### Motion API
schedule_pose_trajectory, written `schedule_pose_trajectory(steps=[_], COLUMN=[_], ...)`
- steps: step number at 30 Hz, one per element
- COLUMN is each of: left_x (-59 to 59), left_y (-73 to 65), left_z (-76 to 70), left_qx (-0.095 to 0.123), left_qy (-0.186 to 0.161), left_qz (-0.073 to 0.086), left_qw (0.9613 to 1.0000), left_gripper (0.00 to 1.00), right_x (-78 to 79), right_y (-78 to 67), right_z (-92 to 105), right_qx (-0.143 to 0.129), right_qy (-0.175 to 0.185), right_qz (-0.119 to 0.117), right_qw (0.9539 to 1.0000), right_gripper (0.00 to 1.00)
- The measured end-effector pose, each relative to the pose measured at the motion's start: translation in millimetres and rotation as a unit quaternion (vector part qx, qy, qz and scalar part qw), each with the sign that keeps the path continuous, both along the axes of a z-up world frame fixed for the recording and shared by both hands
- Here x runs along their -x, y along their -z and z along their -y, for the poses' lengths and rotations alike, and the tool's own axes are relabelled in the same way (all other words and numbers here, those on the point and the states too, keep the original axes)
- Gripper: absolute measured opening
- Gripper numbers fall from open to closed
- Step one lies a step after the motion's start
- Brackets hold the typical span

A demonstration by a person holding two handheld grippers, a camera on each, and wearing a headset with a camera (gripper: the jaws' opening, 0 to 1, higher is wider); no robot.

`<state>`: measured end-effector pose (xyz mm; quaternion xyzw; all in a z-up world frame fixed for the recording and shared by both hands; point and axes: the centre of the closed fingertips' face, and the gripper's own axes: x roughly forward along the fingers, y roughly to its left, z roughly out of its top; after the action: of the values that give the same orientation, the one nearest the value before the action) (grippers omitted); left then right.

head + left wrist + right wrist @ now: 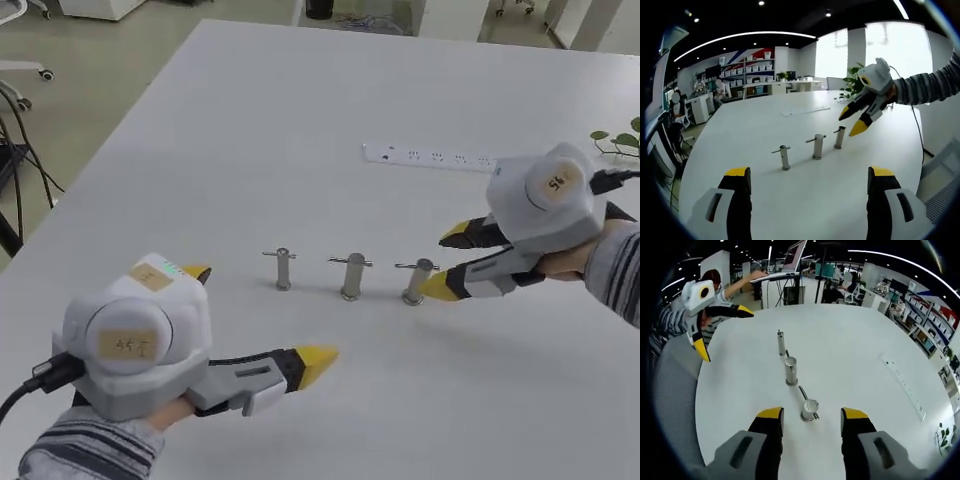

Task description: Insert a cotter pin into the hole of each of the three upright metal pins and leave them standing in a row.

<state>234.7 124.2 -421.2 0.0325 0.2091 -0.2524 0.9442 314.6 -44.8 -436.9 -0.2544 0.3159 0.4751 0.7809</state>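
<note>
**Right gripper** (445, 260): jaws spread wide, nothing pinched. In the right gripper view the end pin (810, 411) is seen standing between the two yellow tips. No contact can be made out.

**Left gripper** (257, 315): jaws spread, empty. It is held at 7 o'clock of the row, well apart from it.

**Metal pins, three:** all upright, in a row across the middle of the table. They are the end pin, the middle pin (352, 276) and the far pin (283, 268), which lies at 9 o'clock of the other two. A cotter pin (350, 261) is seen crossing the head of each.

**Handling (judged):**
- The pins are taken to be stiff, smooth steel, dense for their size.
- The foot is narrow, so a sideways nudge could easily tip one.
- The cotter wire is taken to be thin, light and springy, and liable to slide out if brushed.
- Hold is best taken low on the shank, below the wire, with the jaws square to it.

**Surface:** table (250, 150), white, flat and matte. Little grip underfoot is expected.
- A power strip (430, 157) lies at 1 o'clock of the row.
- A plant (620, 140) is at the 3 o'clock edge.

**Room:** open office, with shelving (747, 75) and seated people beyond the table.
</note>
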Motion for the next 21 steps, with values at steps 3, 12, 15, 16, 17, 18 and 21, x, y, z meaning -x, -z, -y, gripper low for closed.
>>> schedule_pose_trajectory(steps=[3, 12, 15, 16, 17, 18, 21], left_x=[-0.3, 2.5, 2.5, 2.0, 1.7, 1.3, -0.4], left_y=[-2.5, -6.8, -9.2, -10.4, -11.3, -11.5, -12.7], left_z=[-1.3, -6.1, -8.2, -9.3, -10.8, -11.8, -14.5], left_qx=[0.004, -0.006, -0.005, -0.006, -0.007, -0.008, -0.006], left_qy=[-0.003, -0.007, -0.009, -0.01, -0.012, -0.013, -0.02], left_qz=[-0.001, -0.002, -0.002, -0.001, -0.001, -0.001, -0.001], left_qw=[1.0, 1.0, 0.9999, 0.9999, 0.9999, 0.9999, 0.9998], left_gripper=[0.96, 0.99, 0.99, 0.99, 0.99, 0.99, 0.99], right_x=[4.8, 30.8, 37.4, 39.8, 42.0, 44.1, 47.2], right_y=[-7.6, -16.8, -16.0, -15.2, -15.2, -15.6, -21.5], right_z=[2.7, 7.6, 6.4, 5.8, 5.0, 3.7, -2.8], right_qx=[-0.02, -0.079, -0.096, -0.1, -0.103, -0.107, -0.148], right_qy=[0.016, 0.094, 0.114, 0.119, 0.122, 0.125, 0.16], right_qz=[0.016, 0.008, 0.006, 0.005, 0.006, 0.007, 0.005], right_qw=[0.9996, 0.9924, 0.9888, 0.9878, 0.9872, 0.9864, 0.9761], right_gripper=[0.47, 0.62, 0.68, 0.71, 0.73, 0.74, 0.75])
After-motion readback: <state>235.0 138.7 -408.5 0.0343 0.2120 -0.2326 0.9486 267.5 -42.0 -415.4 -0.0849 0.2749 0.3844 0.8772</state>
